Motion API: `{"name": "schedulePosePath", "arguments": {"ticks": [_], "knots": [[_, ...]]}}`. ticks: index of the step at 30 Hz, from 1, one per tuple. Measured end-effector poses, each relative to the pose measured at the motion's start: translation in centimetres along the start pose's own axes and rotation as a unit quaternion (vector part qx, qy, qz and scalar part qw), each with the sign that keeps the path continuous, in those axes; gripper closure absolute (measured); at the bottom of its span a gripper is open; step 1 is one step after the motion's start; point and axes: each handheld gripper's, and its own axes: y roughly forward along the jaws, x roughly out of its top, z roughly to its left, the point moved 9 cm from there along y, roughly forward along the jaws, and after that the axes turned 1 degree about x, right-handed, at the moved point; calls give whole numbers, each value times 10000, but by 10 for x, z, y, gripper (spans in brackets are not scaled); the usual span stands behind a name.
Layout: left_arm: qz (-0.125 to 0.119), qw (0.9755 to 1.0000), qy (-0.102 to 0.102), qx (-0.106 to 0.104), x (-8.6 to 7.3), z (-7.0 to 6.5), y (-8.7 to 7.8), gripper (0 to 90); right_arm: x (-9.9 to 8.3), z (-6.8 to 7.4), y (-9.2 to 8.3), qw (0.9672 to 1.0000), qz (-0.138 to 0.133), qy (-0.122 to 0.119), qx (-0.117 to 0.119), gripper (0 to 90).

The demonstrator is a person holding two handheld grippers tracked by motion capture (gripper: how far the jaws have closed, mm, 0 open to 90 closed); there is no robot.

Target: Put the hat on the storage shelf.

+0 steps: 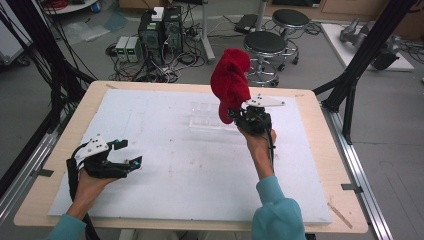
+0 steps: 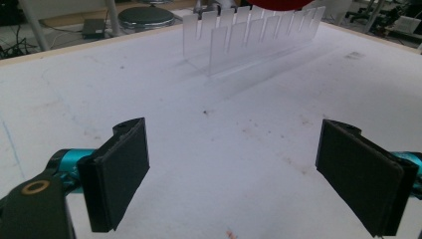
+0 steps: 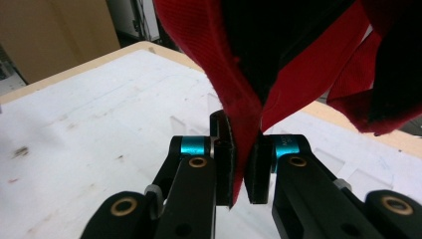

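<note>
The right tongs (image 1: 239, 116) are lifted above the middle of the tabletop (image 1: 165, 150). The person's right hand (image 1: 260, 137) holds them from below, with the forearm coming up from the near edge in a teal sleeve (image 1: 275, 210). The tongs point up and away from the person. They are pinched tight on a red cloth (image 1: 230, 82). In the right gripper view the two black pads squeeze a folded edge of the red cloth (image 3: 239, 99) between them, and the rest of it bunches up above the tongs. The cloth is in the air and does not touch the tabletop.

The left tongs (image 1: 127, 152) are low over the near left part of the tabletop, well apart from the cloth. The left hand (image 1: 92, 182) holds them about level, pointing to the right across the tabletop. Their jaws stand wide, with nothing between them, as the left gripper view shows (image 2: 231, 164).

A clear plastic rack (image 1: 210, 116) with upright slots stands on the tabletop near the far side, just to the left of the right tongs. In the left gripper view the rack (image 2: 249, 40) is straight ahead, with bare white tabletop before it.

Behind the tabletop are two round stools (image 1: 265, 45), computer boxes (image 1: 160, 30) and many cables on the floor.
</note>
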Motion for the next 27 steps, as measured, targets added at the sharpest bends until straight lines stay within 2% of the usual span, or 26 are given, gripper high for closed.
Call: {"name": "schedulePosePath", "arguments": {"ticks": [2,5,6,14,20,27], "knots": [[-1,9999,-90,51,-9,3,-3,138,1,-3,4,10000,43,16,1,850],[13,9999,-121,99,-15,5,-5,138,1,-6,8,10000,73,31,-46,850],[-22,9998,-153,140,-19,6,-7,138,0,-8,11,9999,48,109,-5,850],[-65,9996,-178,189,-24,9,-9,138,-5,-12,21,9997,104,205,-63,849],[-24,9997,-157,199,-27,8,-8,138,-5,-13,22,9995,105,279,-134,849],[-34,9996,-171,206,-27,8,-8,138,-4,-13,24,9995,83,188,-224,848]]}}
